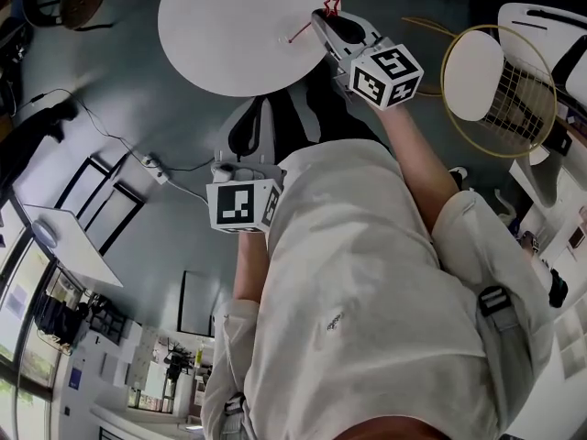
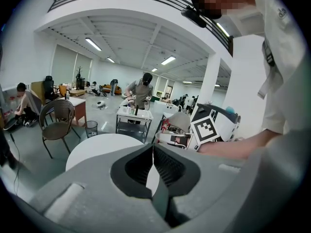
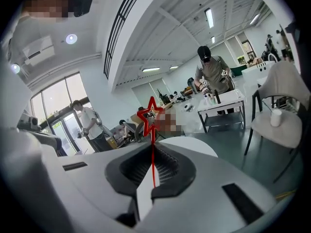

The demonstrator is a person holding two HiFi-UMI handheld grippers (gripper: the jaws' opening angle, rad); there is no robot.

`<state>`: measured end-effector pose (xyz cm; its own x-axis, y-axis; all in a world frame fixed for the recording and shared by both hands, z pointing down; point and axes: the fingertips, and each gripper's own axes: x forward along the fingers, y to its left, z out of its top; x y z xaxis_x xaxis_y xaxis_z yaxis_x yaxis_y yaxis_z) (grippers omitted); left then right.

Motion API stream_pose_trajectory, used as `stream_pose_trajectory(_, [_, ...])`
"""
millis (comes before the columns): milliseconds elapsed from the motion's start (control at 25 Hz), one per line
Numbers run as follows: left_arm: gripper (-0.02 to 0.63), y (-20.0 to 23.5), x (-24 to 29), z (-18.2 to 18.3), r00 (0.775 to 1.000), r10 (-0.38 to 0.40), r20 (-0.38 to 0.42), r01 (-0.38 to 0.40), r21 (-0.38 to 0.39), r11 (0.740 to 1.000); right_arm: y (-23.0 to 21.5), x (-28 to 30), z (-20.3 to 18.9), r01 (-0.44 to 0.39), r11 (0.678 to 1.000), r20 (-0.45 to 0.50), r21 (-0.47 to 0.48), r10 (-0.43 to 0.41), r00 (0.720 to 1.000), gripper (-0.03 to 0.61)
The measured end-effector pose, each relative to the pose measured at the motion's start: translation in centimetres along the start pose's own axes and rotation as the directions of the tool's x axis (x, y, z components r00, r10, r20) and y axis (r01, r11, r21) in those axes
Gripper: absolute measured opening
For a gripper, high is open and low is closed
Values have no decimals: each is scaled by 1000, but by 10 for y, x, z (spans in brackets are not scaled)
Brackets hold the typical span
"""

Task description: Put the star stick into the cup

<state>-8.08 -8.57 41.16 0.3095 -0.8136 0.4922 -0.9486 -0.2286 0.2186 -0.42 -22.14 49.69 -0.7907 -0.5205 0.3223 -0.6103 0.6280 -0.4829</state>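
Observation:
A thin red star stick [image 3: 153, 130] with an outlined star at its top stands up between the jaws of my right gripper [image 3: 153, 147], which is shut on it. In the head view that gripper [image 1: 318, 15] is held out over the right edge of a round white table [image 1: 229, 35], the star [image 1: 331, 5] showing at its tip. My left gripper [image 2: 153, 154] is shut with nothing in it. It sits lower and closer to the body [image 1: 225, 165], short of the table [image 2: 92, 147]. No cup shows in any view.
A wire chair with a round white seat [image 1: 495, 76] stands right of the table. A black-and-white chair [image 1: 275, 126] sits at the table's near side. A power strip and cable [image 1: 156, 172] lie on the floor at left. Farther off are a brown chair [image 2: 56, 125], a cart [image 2: 132, 118] and several people.

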Motion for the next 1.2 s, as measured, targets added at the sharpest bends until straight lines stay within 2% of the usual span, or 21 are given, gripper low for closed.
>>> stream_pose_trajectory(840, [12,20,1,-14,996,-60,-65,60,-2,998,-14,20,-46,178,984,-27,-5,-178,984,8])
stream_pose_trajectory(1200, [12,25,-1,-18,997,-56,-62,55,-21,998,-11,28,-56,186,982,-42,-27,-187,981,6])
